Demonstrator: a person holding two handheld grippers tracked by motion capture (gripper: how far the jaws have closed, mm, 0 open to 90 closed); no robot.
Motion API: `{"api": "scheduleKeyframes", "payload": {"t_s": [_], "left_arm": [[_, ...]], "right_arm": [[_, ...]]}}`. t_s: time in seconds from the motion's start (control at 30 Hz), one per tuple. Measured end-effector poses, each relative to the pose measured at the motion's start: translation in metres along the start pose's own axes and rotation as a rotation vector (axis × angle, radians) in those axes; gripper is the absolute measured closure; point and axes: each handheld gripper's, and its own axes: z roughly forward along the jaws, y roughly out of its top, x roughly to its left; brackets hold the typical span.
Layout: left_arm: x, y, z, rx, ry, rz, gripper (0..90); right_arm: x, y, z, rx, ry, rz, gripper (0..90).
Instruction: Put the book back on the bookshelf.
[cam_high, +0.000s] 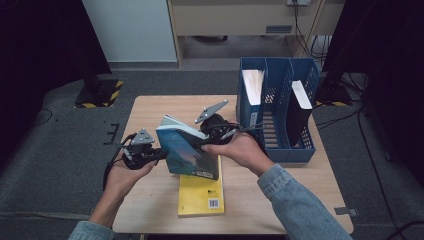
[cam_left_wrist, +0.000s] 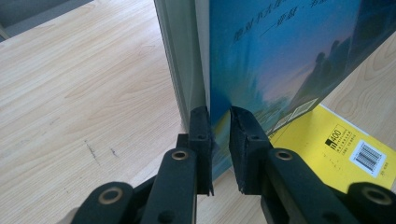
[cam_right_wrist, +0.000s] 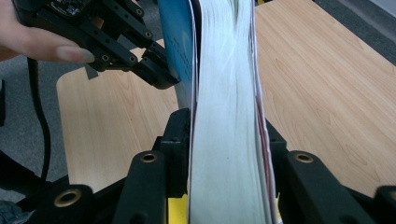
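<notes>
Currently your left gripper (cam_high: 161, 153) pinches the blue book's (cam_high: 187, 150) cover while your right gripper (cam_high: 200, 144) clamps its pages.

The book (cam_high: 187, 150) has a blue cover shading to teal, with pale lettering and dark silhouettes; its page block is white. The paperback (cam_high: 201, 194) lying flat is bright yellow with a black-and-white barcode. The file rack (cam_high: 295, 145) is blue, perforated in small dots. The table (cam_high: 150, 115) is pale wood grain. Both grippers' jaws are black. The sleeve (cam_high: 300, 205) looks like faded blue denim.
</notes>
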Motion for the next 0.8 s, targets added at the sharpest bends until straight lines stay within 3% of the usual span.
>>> {"api": "scheduleKeyframes", "payload": {"t_s": [0.27, 0.67, 0.77, 0.8], "left_arm": [[0.0003, -0.0007, -0.0001, -0.003, -0.004, -0.007, 78.7], [0.0009, -0.0018, 0.0002, -0.015, -0.003, -0.011, 77.6], [0.002, -0.0056, 0.0016, -0.034, 0.028, -0.012, 73.9], [0.0026, -0.0078, 0.0026, -0.038, 0.038, -0.02, 67.9]], "right_arm": [[0.0008, 0.0016, 0.0043, -0.005, -0.002, -0.005, 62.8], [0.0008, 0.0034, 0.005, 0.012, -0.014, -0.016, 71.0], [0.0001, 0.0029, 0.0042, 0.01, -0.011, -0.015, 72.0], [0.0, 0.0026, 0.0037, 0.01, -0.007, -0.017, 72.3]]}}
